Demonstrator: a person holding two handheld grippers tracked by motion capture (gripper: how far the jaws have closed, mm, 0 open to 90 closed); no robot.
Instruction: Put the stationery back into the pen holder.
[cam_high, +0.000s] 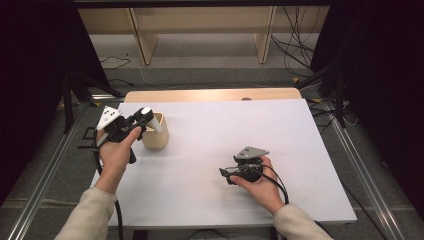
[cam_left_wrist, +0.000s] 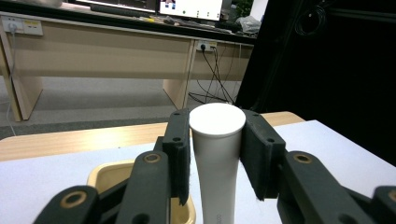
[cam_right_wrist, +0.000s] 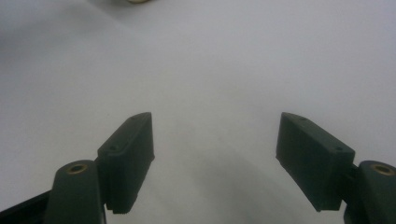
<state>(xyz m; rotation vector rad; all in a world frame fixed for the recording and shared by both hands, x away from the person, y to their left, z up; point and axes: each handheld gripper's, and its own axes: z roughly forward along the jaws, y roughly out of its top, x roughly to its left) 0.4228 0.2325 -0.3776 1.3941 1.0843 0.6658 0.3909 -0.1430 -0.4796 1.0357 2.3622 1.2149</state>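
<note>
White sheet (cam_high: 210, 165) covers the table. Left gripper (cam_left_wrist: 217, 154) is clamped on a white cylindrical bottle (cam_left_wrist: 217, 158), pads against both its sides near the flat top. Bottle hangs tilted over the rim of a tan open container (cam_high: 154, 132) near the sheet's left edge; nothing else can be made out inside. Right gripper (cam_right_wrist: 215, 158) is spread wide, holding nothing, low above bare sheet, well apart from the container.
</note>
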